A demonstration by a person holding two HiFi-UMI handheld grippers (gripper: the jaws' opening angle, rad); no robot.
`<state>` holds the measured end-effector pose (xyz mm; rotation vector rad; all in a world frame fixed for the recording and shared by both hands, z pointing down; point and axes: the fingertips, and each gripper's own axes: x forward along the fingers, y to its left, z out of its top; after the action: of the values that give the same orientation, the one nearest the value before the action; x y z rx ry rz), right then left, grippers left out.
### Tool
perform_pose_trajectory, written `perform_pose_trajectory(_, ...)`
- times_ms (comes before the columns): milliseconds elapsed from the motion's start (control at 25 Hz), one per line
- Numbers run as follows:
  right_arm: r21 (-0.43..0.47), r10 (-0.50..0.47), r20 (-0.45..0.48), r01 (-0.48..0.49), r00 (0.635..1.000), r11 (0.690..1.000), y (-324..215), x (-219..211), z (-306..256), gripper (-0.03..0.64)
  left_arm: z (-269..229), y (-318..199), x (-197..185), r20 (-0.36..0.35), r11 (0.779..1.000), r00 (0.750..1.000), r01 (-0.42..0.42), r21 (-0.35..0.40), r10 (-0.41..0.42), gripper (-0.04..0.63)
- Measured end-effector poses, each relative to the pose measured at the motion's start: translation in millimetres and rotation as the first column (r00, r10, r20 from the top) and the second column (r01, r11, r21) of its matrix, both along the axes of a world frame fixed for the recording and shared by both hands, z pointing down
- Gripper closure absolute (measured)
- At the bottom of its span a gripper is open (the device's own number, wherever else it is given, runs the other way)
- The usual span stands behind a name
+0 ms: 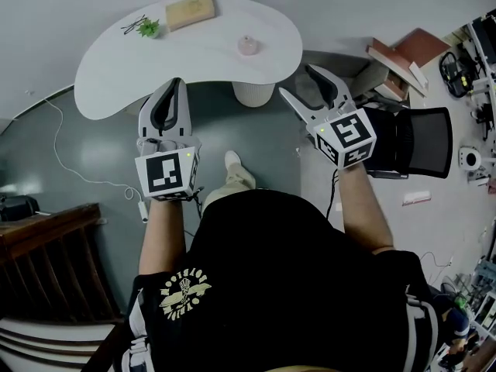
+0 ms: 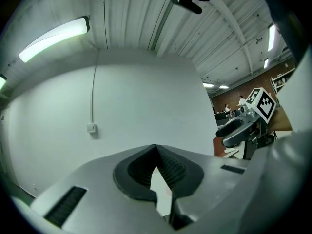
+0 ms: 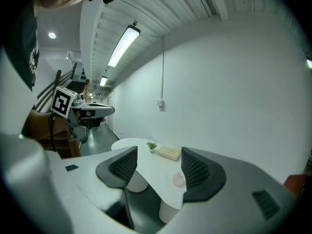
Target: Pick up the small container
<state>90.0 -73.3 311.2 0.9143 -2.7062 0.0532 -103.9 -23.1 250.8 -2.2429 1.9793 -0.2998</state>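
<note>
A small pale pink container (image 1: 248, 45) stands on the white curved table (image 1: 116, 76), toward its right end. The right gripper view shows the container (image 3: 178, 180) between that gripper's pads, still far off. My left gripper (image 1: 172, 86) hangs before the table's near edge, its jaws shut with nothing in them. My right gripper (image 1: 307, 80) is held to the right of the table, well short of the container, jaws open and empty. The left gripper (image 2: 156, 152) points at a bare white wall.
A tan book (image 1: 190, 10) and a small green plant (image 1: 147, 28) with glasses sit at the table's far side. A white ribbed table base (image 1: 253, 93) stands under the table. A black office chair (image 1: 415, 142) and shelving (image 1: 399, 56) lie to the right, a dark wooden bench (image 1: 46, 231) at left.
</note>
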Motion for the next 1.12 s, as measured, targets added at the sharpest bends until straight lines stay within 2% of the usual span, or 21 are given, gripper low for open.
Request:
perform_pose_trajectory(440, -0.019, 0.035, -0.013, -0.035, 0.999, 0.999, -63, -39, 1, 0.345, 7, -73, -33, -0.013, 0.997, 0.998, -0.064, -0.040, 0.063, 0.574)
perform_pose_trajectory(800, 0.013, 0.072, -0.037, -0.072, 0.997, 0.997, -118, -81, -15, 0.347, 0, -133, -80, -0.030, 0.995, 0.995, -0.098, -0.016, 0.098, 0.574)
perform_pose_trajectory(960, 0.028, 0.083, -0.031, -0.082, 0.996, 0.996, -140, -105, -23, 0.345, -1, -158, -99, -0.016, 0.992, 0.992, -0.127, -0.016, 0.126, 0.574)
perform_pose_trajectory(1120, 0.023, 0.091, -0.026, -0.091, 0.995, 0.996, -148, -119, -19, 0.347, 5, -172, -104, -0.019, 0.985, 0.986, -0.169, -0.024, 0.168, 0.574)
